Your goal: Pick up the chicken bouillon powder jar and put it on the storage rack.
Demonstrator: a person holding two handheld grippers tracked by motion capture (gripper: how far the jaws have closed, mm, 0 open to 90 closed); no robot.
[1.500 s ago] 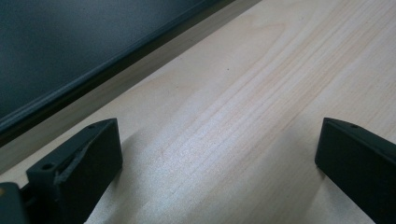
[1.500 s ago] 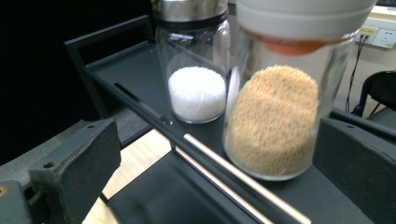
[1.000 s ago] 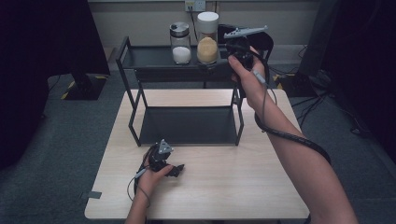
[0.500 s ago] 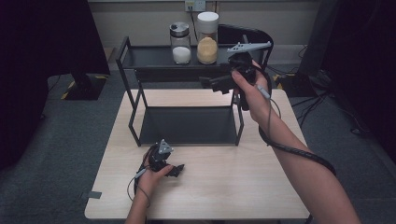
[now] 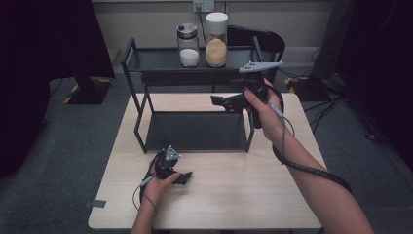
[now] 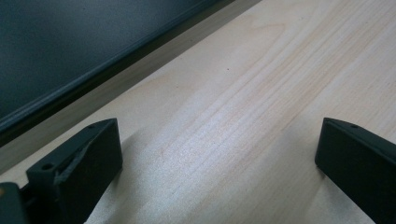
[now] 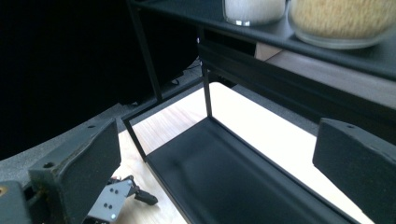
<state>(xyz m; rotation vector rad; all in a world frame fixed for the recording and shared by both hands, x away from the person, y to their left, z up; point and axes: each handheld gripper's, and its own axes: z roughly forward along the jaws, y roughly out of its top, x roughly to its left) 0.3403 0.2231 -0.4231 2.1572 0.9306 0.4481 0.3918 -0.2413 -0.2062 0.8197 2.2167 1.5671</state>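
Here the table carries a black two-tier rack, its long axis running left to right across the far half of the top. On the rack's upper shelf, toward the right end, two jars stand upright just beside each other: the white jar, holding something white, on the left, and the tan jar, taller and filled with tan grains, on the right. In the right gripper view both jar bottoms sit at the top edge, the white jar and the tan jar, above and ahead of the jaws.

The right gripper hangs in the air in front of the shelf's right end, below the jars' level and near them, its jaws pointing left along the rack's length. Its jaws stand wide apart with nothing between them; past them lies the lower tray.

The left gripper rests low on the table, in front of the rack and well apart from the jars, its jaws likewise spread wide and empty over bare wood.

So the right hand is much the nearer to the jars. In my judgement, any reach for a jar turns on this: the jars lie up and away from the right gripper, slightly to its left, so it would have to rise and swing its jaws from pointing leftward to pointing away from the person.
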